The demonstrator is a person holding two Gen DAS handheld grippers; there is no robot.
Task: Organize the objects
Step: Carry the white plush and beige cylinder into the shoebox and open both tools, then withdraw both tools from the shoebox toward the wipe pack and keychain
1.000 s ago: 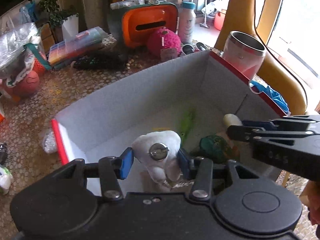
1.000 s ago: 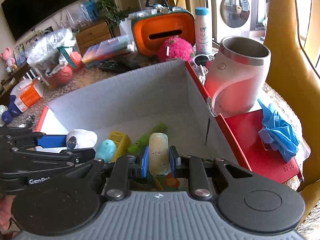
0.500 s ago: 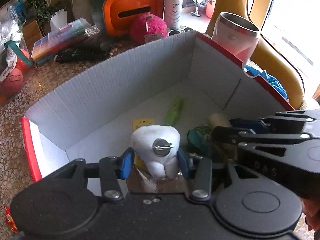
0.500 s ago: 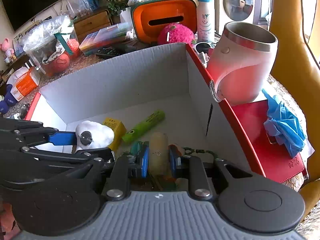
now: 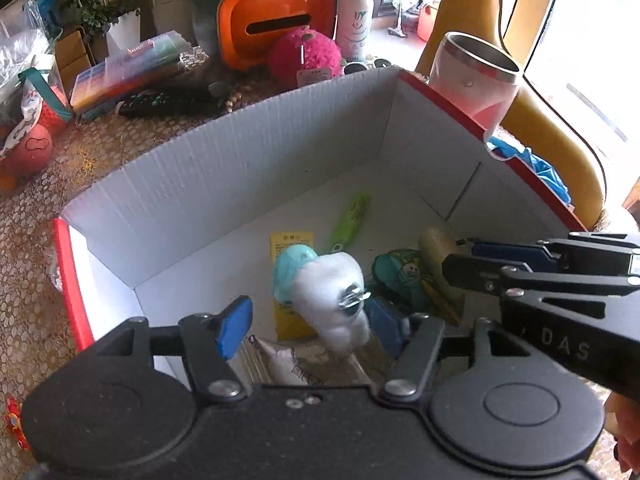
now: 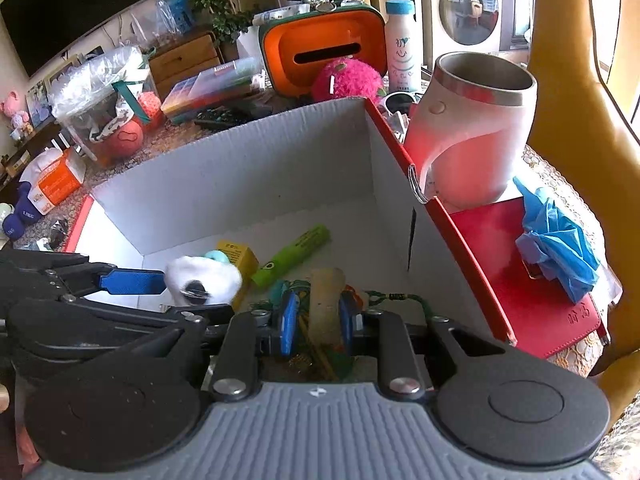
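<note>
A white-lined cardboard box with red outside [image 5: 248, 168] [image 6: 256, 176] holds a green tube [image 5: 352, 216] [image 6: 296, 256], a yellow packet [image 5: 290, 248] [image 6: 240, 252] and a green trinket [image 5: 400, 276]. My left gripper [image 5: 308, 320] [image 6: 132, 282] is open over the box. A white plush tooth with a teal part and a metal ring [image 5: 336, 296] [image 6: 204, 280] is blurred between its fingers, leaning on the right one. My right gripper [image 6: 316, 316] [image 5: 460, 260] is shut on a cream cylinder [image 6: 326, 300] [image 5: 436, 248] low inside the box.
Around the box: a pink-white metal cup [image 6: 472, 136], a red notebook [image 6: 532, 288] with a blue glove [image 6: 556, 244], a pink fuzzy ball [image 5: 304, 56], an orange case [image 5: 280, 24], a white bottle [image 5: 356, 20], a bead box [image 5: 128, 68] and a yellow chair [image 5: 560, 148].
My left gripper has opened and the plush tooth has come loose, tilting right and down into the box. Both grippers have moved lower over the box. The right one still holds the cream cylinder.
</note>
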